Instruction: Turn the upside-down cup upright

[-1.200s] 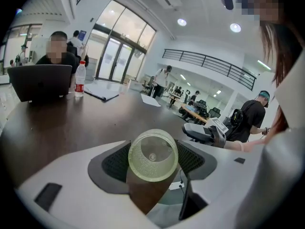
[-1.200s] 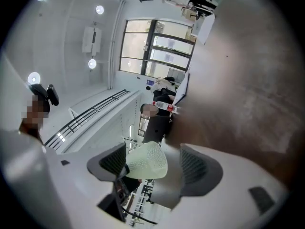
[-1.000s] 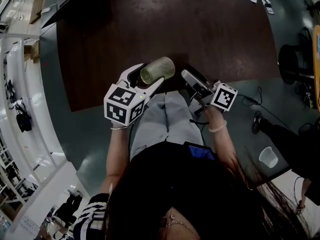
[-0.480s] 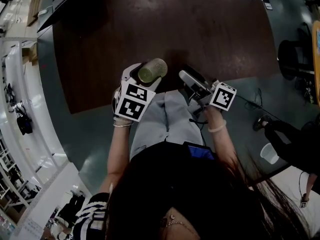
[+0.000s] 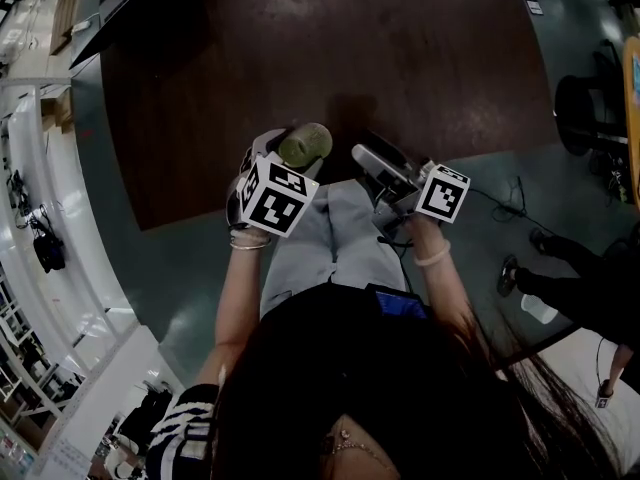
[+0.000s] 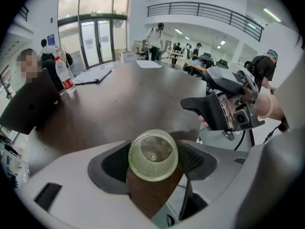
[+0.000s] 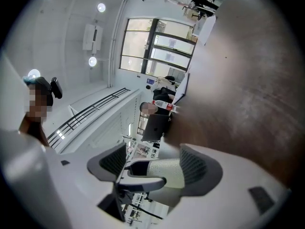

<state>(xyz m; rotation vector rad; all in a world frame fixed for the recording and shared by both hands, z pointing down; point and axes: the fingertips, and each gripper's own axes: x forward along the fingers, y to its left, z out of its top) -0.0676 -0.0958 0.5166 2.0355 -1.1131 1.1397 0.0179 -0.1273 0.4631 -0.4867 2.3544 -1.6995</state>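
Observation:
A greenish, pebbled, see-through cup (image 5: 306, 144) hangs over the near edge of the dark brown table (image 5: 300, 48). My left gripper (image 5: 297, 158) is shut on it, a pad pressing each side. In the left gripper view the cup (image 6: 153, 155) shows one round end toward the camera, tilted steeply. My right gripper (image 5: 362, 158) is held level just right of the cup, open with nothing in it, a small gap apart. The right gripper view looks between its spread jaws (image 7: 155, 165) at the cup (image 7: 170, 173) beyond.
A closed laptop (image 6: 28, 104) and a water bottle (image 6: 63, 75) stand at the table's far left, and papers (image 6: 148, 64) lie at its far end. The person's lap (image 5: 335, 238) is right below the grippers. People stand in the hall behind.
My left gripper has rolled and sunk toward the table edge. The cup, which lay sideways with its end to the right, now shows its end upward. The right gripper has kept still.

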